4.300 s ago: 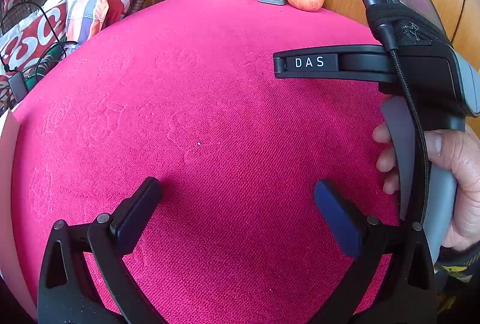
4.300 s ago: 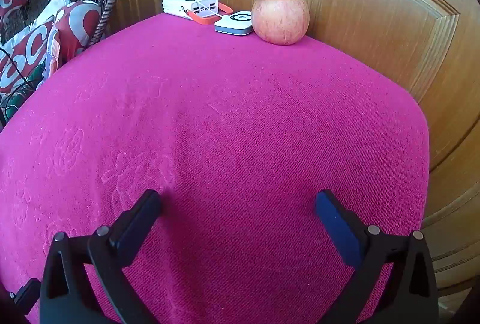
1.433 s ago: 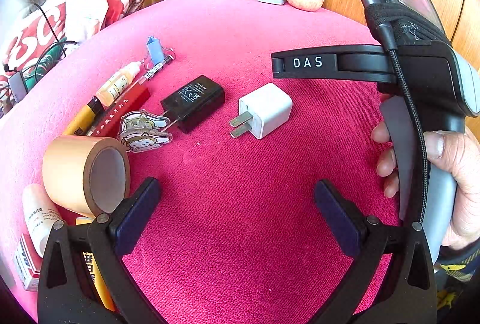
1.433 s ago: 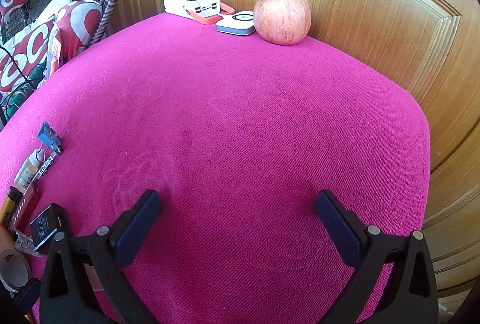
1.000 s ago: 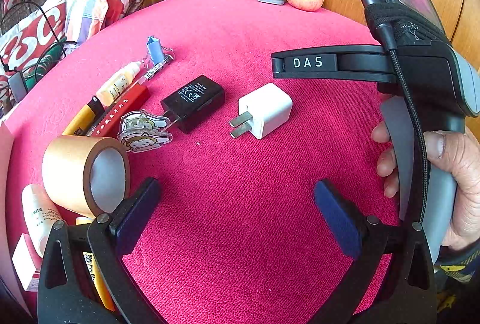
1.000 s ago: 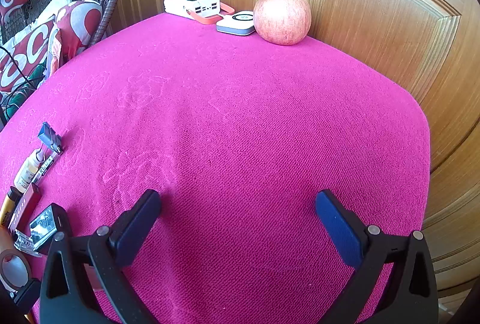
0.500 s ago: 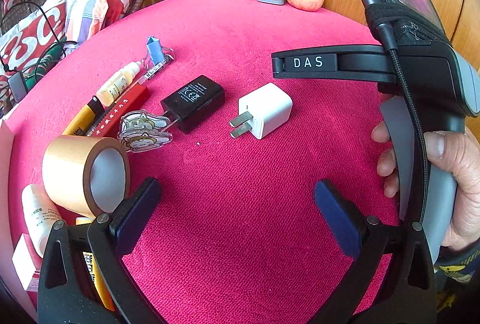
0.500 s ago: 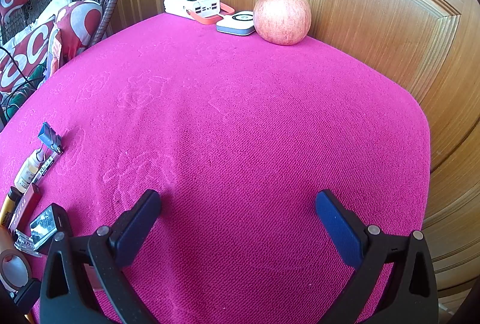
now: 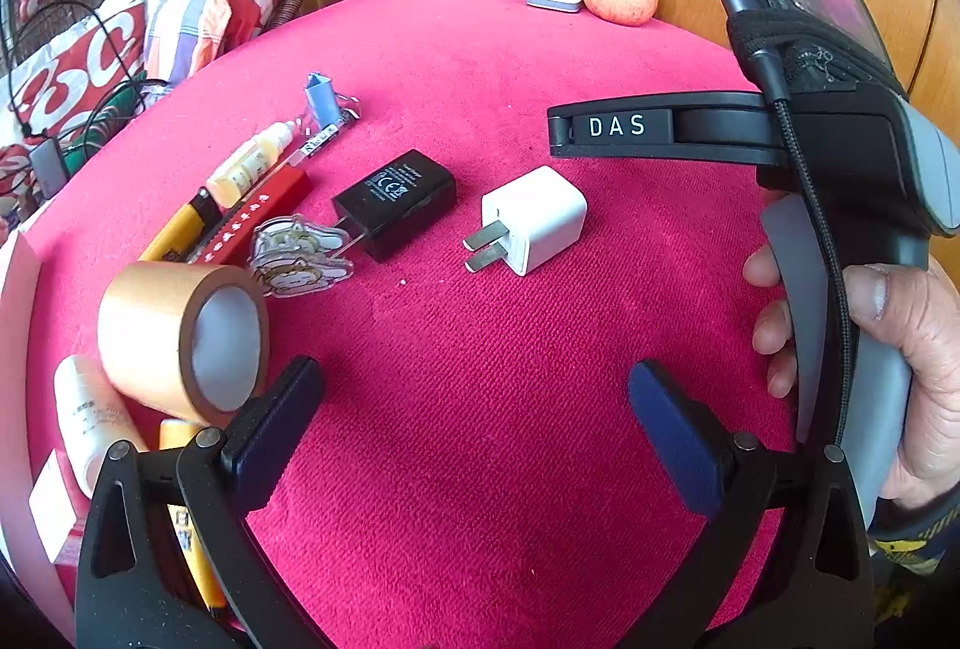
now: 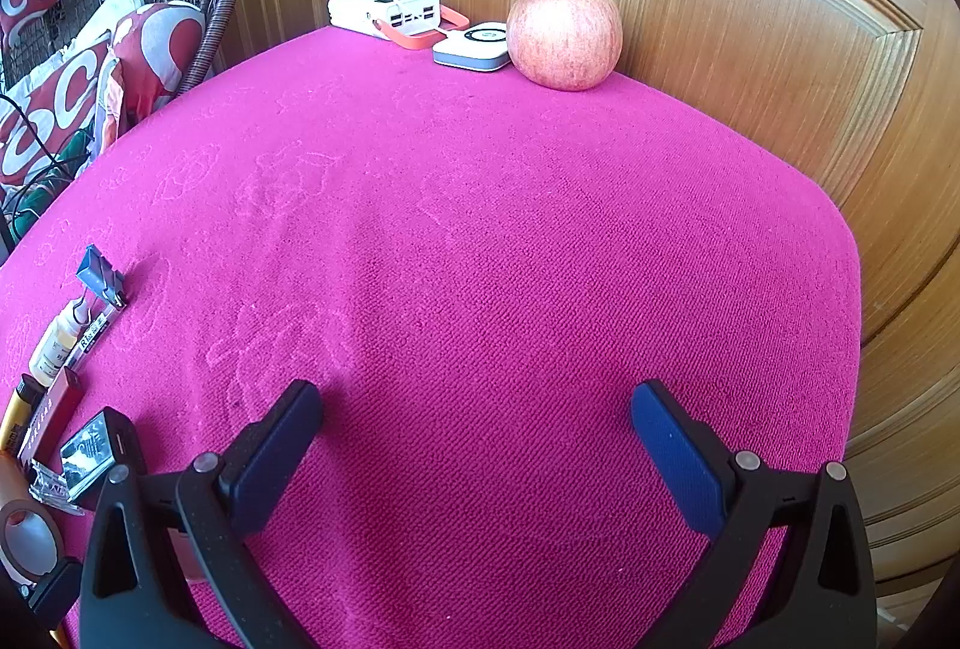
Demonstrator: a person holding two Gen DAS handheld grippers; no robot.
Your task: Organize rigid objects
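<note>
In the left wrist view a white plug charger (image 9: 533,219), a black charger (image 9: 395,197), a clear cartoon keychain (image 9: 298,256), a roll of tan tape (image 9: 180,335), a red box (image 9: 252,218), a small yellow bottle (image 9: 251,163) and a blue binder clip (image 9: 321,95) lie on the pink cloth. My left gripper (image 9: 474,427) is open and empty, just short of the chargers. My right gripper (image 10: 474,433) is open and empty over bare cloth; the black charger (image 10: 96,451) and binder clip (image 10: 101,281) show at its left.
An apple (image 10: 564,33), a white puck (image 10: 474,45) and a white power bank (image 10: 387,11) stand at the table's far edge against a wooden door (image 10: 750,18). The right handheld gripper body (image 9: 840,156) fills the left view's right side. Cushions (image 9: 90,54) lie beyond the left edge.
Between 4.3 s and 1.4 s ago the small objects appeared on the left of the cloth. In the last second nothing has moved; both grippers stay still and open.
</note>
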